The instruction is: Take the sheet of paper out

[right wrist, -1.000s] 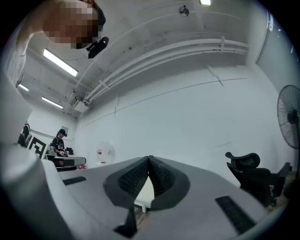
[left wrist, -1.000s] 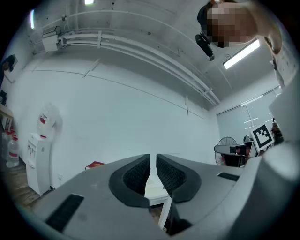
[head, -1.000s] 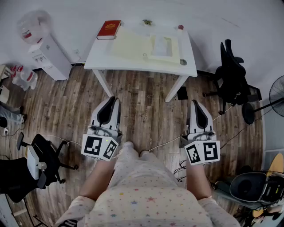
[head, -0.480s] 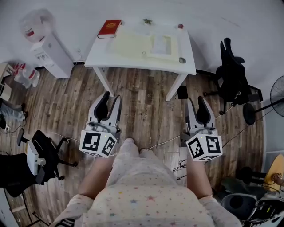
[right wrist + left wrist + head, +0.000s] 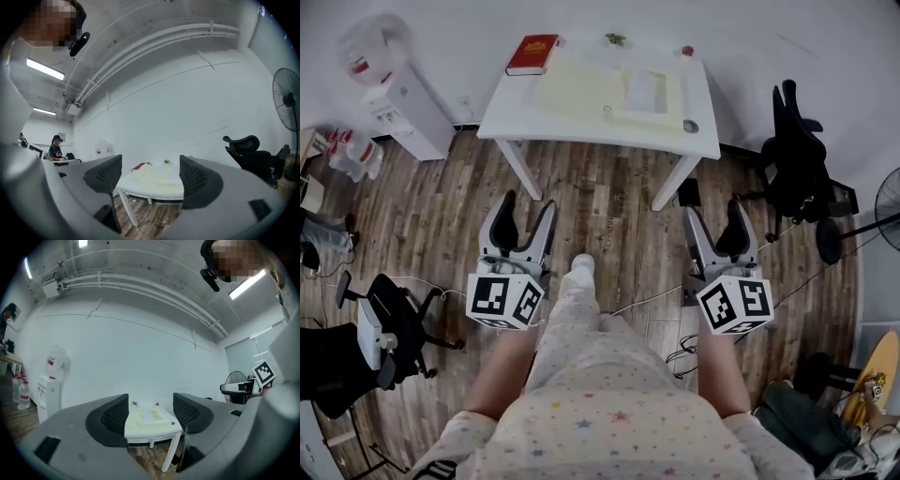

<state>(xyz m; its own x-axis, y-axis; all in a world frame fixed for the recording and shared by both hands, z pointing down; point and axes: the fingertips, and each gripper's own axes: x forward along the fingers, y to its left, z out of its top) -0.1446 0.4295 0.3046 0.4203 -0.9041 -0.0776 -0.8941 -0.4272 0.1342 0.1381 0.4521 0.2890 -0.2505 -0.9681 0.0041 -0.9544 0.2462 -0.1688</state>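
A white table point(image 5: 516, 117) stands ahead against the wall, well beyond both grippers. On it lies a pale yellow mat point(image 5: 577, 89) with a whitish sheet of paper point(image 5: 645, 91) on its right part. My left gripper point(image 5: 525, 208) hangs over the wood floor, open and empty. My right gripper point(image 5: 713, 211) is level with it, also open and empty. In the left gripper view the table point(image 5: 152, 430) shows between the spread jaws of the left gripper point(image 5: 150, 408). The right gripper point(image 5: 150, 171) frames the same table point(image 5: 150, 192) from the other side.
A red book point(image 5: 532, 54) lies at the table's back left corner and small items sit along its far edge. A water dispenser point(image 5: 398, 108) stands left, a black office chair point(image 5: 802, 169) and fan point(image 5: 886, 202) right. Another chair point(image 5: 389, 328) is at lower left. Cables cross the floor.
Both grippers' jaws went from shut to spread open. The person has stepped toward the table, one foot now forward between the grippers.
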